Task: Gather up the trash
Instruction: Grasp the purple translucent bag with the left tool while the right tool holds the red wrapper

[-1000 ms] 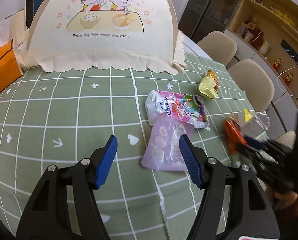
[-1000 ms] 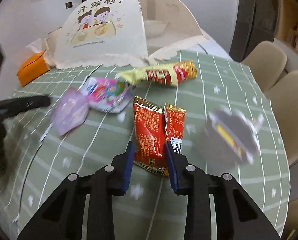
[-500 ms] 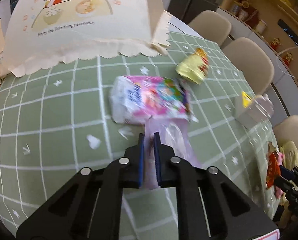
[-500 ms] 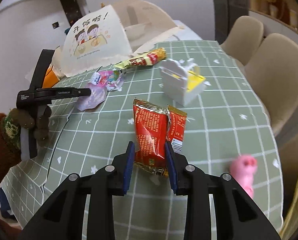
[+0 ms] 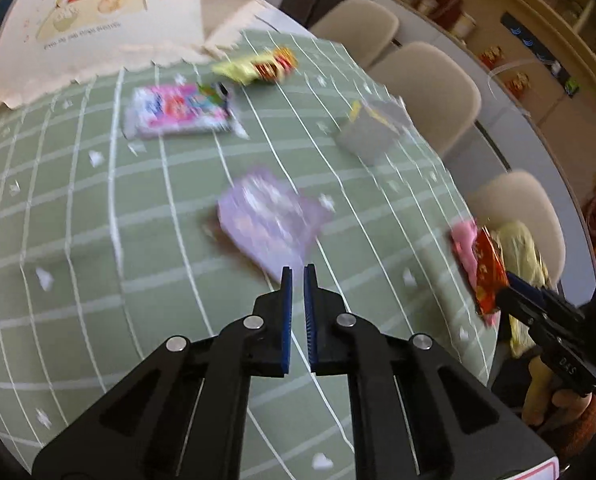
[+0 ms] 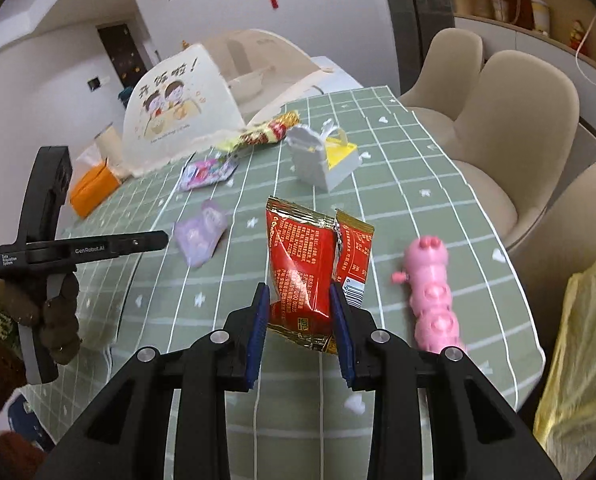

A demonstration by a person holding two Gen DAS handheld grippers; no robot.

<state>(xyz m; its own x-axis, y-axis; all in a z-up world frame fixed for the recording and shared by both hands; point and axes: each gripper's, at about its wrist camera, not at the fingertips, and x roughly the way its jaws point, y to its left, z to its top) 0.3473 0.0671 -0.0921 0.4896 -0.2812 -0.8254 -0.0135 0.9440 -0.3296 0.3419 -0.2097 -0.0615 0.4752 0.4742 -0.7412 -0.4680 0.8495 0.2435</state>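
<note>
1. Your right gripper (image 6: pixel 299 300) pinches a red wrapper (image 6: pixel 305 264) of glossy, crinkled foil with gold edges.
2. The lilac pouch (image 5: pixel 270 220) looks like thin, shiny plastic film.
3. The green tablecloth (image 6: pixel 417 184) reads smooth and matt.
4. The pink caterpillar toy (image 6: pixel 431 296) is smooth moulded plastic.
5. Your gripper fingers (image 6: pixel 258 316) are matt black plastic with ribbed blue pads.

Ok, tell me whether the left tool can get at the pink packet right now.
Probably not yet: the left tool is shut on the lilac wrapper, so it has no free grip. Otherwise the way to the pink packet looks free.
</note>
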